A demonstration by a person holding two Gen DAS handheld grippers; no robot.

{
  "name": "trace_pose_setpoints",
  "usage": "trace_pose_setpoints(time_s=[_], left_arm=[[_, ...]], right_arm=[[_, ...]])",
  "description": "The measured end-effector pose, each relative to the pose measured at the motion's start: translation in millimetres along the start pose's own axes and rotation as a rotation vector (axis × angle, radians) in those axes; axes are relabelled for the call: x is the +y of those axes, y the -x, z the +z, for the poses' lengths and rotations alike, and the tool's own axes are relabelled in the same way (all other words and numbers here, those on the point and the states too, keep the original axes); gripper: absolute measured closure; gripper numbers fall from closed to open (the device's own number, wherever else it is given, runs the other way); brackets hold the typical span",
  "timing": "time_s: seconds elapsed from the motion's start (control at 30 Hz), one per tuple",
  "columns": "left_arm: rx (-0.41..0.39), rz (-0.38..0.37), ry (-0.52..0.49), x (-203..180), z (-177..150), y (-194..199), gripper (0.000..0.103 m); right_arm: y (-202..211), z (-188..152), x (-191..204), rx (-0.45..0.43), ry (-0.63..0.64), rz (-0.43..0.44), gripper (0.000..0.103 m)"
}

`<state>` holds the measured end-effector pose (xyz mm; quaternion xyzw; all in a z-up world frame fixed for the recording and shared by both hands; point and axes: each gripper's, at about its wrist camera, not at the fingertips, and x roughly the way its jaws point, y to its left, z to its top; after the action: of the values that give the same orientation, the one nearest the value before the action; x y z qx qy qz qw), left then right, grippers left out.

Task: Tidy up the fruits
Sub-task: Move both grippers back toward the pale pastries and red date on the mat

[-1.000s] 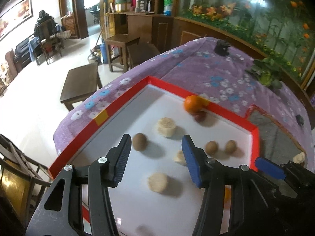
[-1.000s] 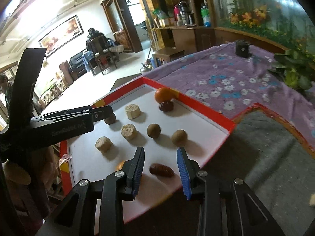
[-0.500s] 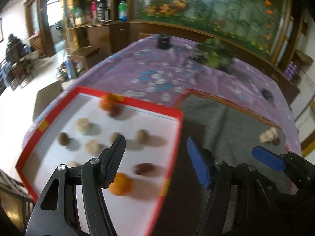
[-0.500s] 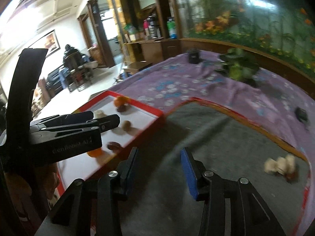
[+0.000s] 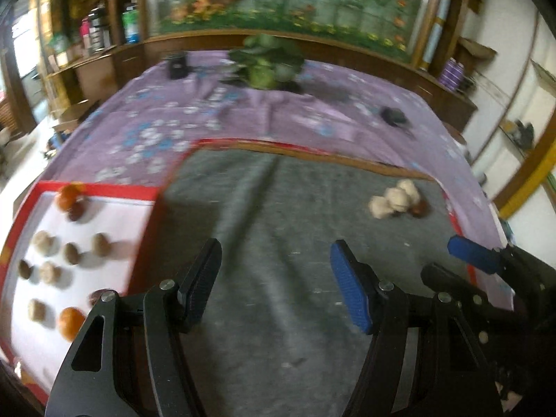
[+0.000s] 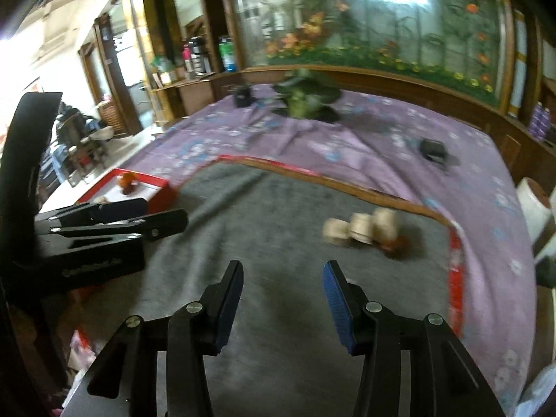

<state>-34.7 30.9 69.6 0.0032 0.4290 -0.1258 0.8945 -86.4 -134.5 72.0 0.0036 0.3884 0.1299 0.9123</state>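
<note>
A red-rimmed white tray (image 5: 104, 187) at the left holds two oranges (image 5: 69, 323), brown round fruits (image 5: 100, 245) and pale beige pieces (image 5: 43, 243). On the grey mat (image 5: 278, 215), three beige pieces (image 5: 394, 199) lie bunched with a dark red fruit (image 5: 418, 208) at the far right. My left gripper (image 5: 276, 278) hangs open and empty over the mat, right of the tray. My right gripper (image 6: 283, 299) is also open and empty over the mat, with the beige pieces (image 6: 361, 231) ahead to its right. The left gripper (image 6: 114, 222) shows at that view's left edge.
A purple floral cloth (image 5: 166, 128) covers the table beyond the mat. On it stand a potted plant (image 5: 267, 66), a black cup (image 5: 177, 64) and a small dark object (image 5: 392, 115). A white roll (image 6: 533, 208) sits off the right edge. Wooden cabinets line the back.
Both grippers have swung right, from above the tray to above the grey mat. Their jaws stand wider than before. The dark fruit once between the right fingers stayed on the tray.
</note>
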Motion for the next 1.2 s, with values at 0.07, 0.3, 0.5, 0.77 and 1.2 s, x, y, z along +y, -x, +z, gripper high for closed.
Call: trace_pose_setpoints(time_s=[0.07,0.3,0.5,0.77,1.2], left_arm=[[0.020,-0.030,-0.035,-15.1,1.4,-8.6,0.038],[0.085,-0.077,-0.076,-53.2,11.7,-42.9,0.038],[0.136,-0.086,-0.152,-89.3,19.5,-76.1,0.038],[0.155,-0.059,-0.168,-104.8,32.6,-108.2,0.038],[0.121,-0.046,-0.231,-101.1,34.5,-116.1,0.048]], right_arm=[[0.3,-6.2,-16.9,0.009,-0.026,-0.030,0.056],[0.7,-20.3,-66.2,0.022,-0.124,-0.072,0.056],[1.1,-23.0,-84.0,0.018,-0.160,-0.060,0.056],[0.5,-19.5,-96.4,0.010,-0.166,-0.049,0.056],[-14.9,-12.3,-98.6,0.026,-0.161,-0.029,0.056]])
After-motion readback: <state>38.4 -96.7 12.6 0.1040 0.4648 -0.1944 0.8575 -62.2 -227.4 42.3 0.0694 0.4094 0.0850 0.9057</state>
